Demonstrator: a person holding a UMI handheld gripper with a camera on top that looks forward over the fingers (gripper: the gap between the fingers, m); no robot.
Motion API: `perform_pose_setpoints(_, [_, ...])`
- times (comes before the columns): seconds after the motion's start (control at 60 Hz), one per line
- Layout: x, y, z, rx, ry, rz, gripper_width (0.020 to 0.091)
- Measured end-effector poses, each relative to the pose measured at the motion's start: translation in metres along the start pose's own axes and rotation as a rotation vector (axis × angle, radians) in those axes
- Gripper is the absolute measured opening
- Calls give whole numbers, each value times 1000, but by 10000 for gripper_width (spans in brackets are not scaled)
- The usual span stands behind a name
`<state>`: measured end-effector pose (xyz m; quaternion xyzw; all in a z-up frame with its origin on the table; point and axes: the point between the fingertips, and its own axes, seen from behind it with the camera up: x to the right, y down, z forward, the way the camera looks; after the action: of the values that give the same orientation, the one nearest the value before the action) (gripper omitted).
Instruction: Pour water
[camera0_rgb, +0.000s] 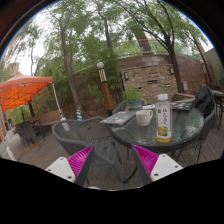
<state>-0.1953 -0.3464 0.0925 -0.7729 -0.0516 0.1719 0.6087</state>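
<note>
Claw: the claw (113, 160) is spread wide and grasps nothing; its pink pads (80, 158) face each other across an empty gap, well short of the table.
Bottle: a clear bottle (163, 118) with a pale cap and a yellow-green label stands upright on the glass table (125, 135), at about 1 o'clock from the claw and well beyond the fingertips.
Cup: a small pale cup (144, 117) sits just beside the bottle, at its 9 o'clock.
Clutter: flat papers or a tray (118, 118) lie further round, toward 11 o'clock; chairs (203, 100) crowd the table's far rim.
Risk, approach: the bottle is off the claw's line, so a straight push forward would likely clip the cup first and tip it.
Risk, grip: a tall, smooth bottle on glass may slide or topple if one finger arrives before the other.
Risk, pour: the cap looks closed, though I cannot be sure; tilting it as it stands would yield nothing.
</note>
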Motion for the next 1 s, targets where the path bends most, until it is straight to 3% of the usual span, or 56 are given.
perform_pose_setpoints(0.317, [26,4,3,5,38,-23,812])
perform_pose_setpoints(0.783, [208,-52,50,111,480,-127,796])
perform_pose_setpoints(1.0, [222,-46,98,57,498,-144,781])
